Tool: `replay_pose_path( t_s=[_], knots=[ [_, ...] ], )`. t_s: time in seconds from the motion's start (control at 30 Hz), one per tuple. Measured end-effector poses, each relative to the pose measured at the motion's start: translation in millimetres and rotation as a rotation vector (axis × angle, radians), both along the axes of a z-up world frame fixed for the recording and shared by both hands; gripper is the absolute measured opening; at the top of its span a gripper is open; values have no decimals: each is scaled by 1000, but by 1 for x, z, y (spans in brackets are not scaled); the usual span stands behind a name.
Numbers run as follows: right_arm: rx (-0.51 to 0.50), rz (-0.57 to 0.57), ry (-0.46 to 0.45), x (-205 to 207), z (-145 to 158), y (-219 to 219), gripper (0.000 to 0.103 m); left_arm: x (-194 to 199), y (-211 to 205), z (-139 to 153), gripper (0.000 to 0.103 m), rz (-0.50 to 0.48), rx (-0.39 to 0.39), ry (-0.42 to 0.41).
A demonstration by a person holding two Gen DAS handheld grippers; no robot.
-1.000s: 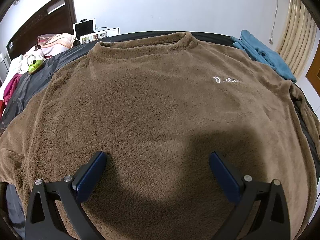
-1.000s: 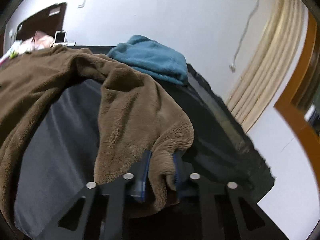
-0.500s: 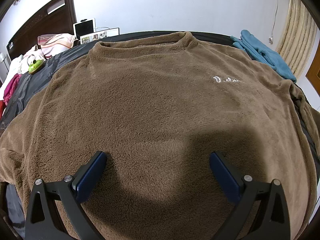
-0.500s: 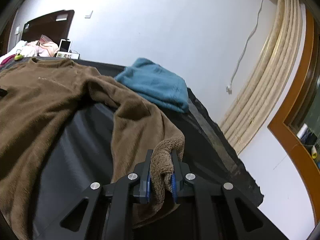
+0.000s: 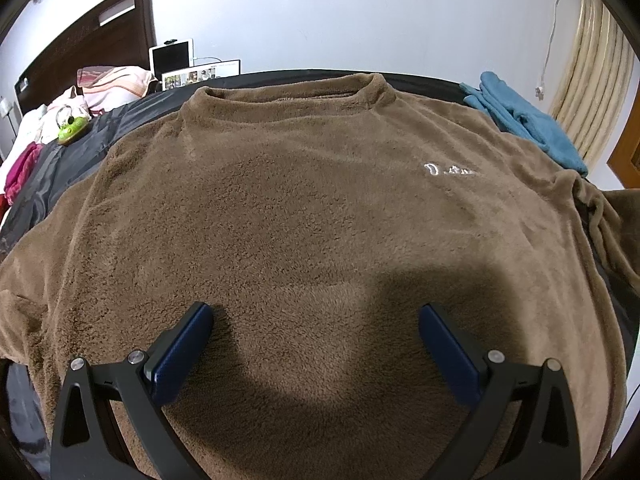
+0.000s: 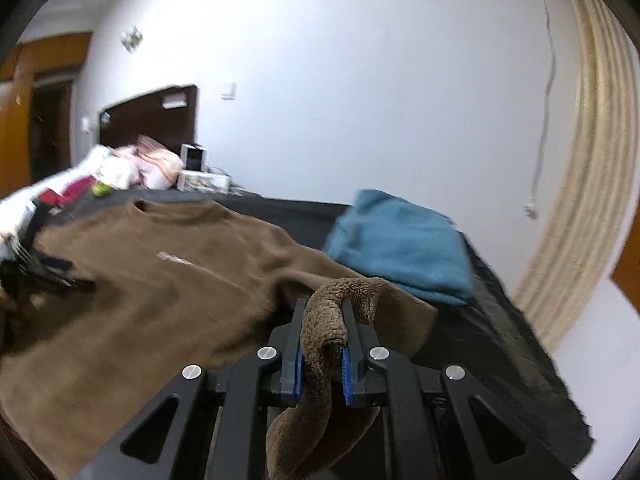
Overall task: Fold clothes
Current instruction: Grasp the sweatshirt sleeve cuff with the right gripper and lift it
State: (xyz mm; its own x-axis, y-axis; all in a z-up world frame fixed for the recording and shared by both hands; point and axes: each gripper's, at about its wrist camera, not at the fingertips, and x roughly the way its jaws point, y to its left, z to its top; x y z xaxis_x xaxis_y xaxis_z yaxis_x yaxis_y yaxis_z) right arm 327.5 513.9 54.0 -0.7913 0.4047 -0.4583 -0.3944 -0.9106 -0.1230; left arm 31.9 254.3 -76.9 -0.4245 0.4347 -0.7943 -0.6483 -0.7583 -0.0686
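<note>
A dark headboard (image 5: 86, 36) is seen against the white wall (image 5: 360, 12). A tablet (image 5: 172, 58) is propped beside pink bedding (image 5: 114, 84). Cream curtains (image 6: 588, 184) are hung rightward.

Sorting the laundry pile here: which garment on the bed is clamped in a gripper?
The brown fleece sweater: its sleeve is pinched in the right gripper. The blue garment lies untouched.

right gripper (image 6: 322, 344) clamps brown sweater (image 6: 160, 280) sleeve | teal cloth (image 6: 400, 244) beyond

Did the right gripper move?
Yes. The right gripper, shut on the brown sweater sleeve, rose: the wall switch sits lower in its view.
</note>
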Motion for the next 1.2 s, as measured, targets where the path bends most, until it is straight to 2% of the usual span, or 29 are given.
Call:
replay_pose_path(
  t_s=[0.23, 0.33, 0.47, 0.73, 0.93, 1.2],
  knots=[
    [-73, 146, 73, -43, 31, -21, 14, 0, -2, 2, 103, 1, 20, -1],
    [-69, 218, 105, -69, 50, -41, 14, 0, -4, 2, 103, 4, 29, -5],
    [-38, 317, 69, -113, 56, -75, 14, -1, -6, 4, 103, 5, 52, -14],
    [13, 407, -130, -202, 12, -121, 14, -2, -13, 6, 103, 1, 96, -34],
    [72, 408, -190, -233, -18, -135, 14, -1, -12, 6, 103, -8, 99, -41],
    [75, 419, -230, -249, -35, -132, 15, 0, -10, 4, 103, -15, 88, -46]
  ],
)
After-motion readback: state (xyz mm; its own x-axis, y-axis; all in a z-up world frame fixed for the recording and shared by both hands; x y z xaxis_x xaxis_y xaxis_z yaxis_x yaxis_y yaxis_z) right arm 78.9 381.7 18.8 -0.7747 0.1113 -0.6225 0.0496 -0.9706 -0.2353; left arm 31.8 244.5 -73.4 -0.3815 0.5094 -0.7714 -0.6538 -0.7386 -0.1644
